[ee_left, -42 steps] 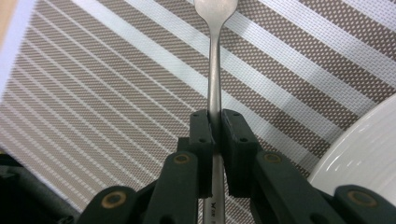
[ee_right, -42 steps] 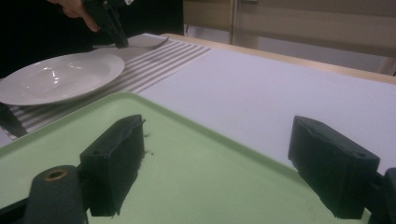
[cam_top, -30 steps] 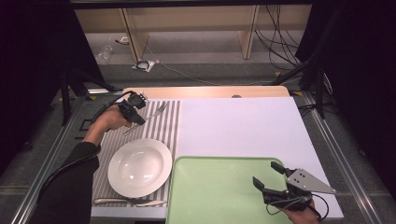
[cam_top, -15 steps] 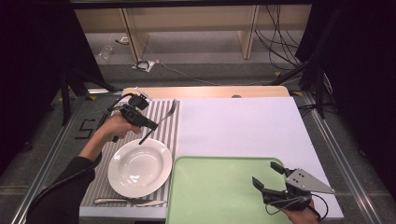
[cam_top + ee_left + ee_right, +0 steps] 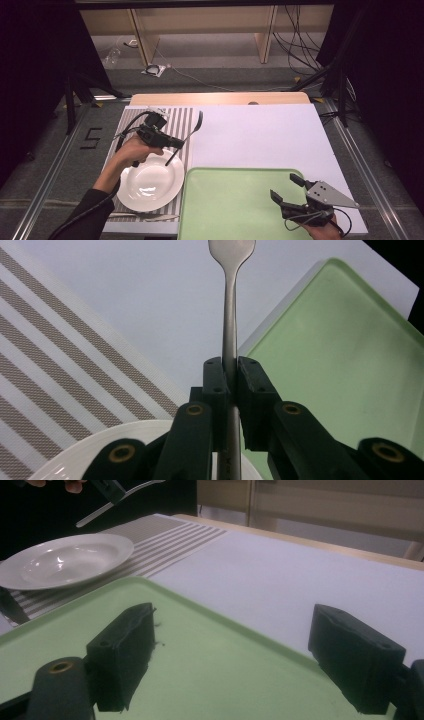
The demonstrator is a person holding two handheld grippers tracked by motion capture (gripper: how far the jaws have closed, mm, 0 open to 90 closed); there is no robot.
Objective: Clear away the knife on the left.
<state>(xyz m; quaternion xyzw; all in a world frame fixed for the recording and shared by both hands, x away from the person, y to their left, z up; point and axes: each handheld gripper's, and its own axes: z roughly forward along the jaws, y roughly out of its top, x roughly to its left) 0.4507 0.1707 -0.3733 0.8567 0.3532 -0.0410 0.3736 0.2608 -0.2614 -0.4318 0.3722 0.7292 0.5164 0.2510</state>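
Observation:
My left gripper is shut on a metal fork, held in the air over the far rim of a white plate. In the left gripper view the fork stands up from between the closed pads, with the plate below and a green tray to the right. My right gripper hovers open over the near right corner of the green tray. In the right gripper view its jaws stand wide apart with nothing between them, and the fork shows far off.
The plate sits on a striped placemat at the left of a white sheet. Another utensil lies on the placemat in front of the plate. Wooden table edge runs along the far side.
My left hand has carried the fork from over the far part of the placemat toward the near right, over the plate's far rim. The right gripper has stayed put.

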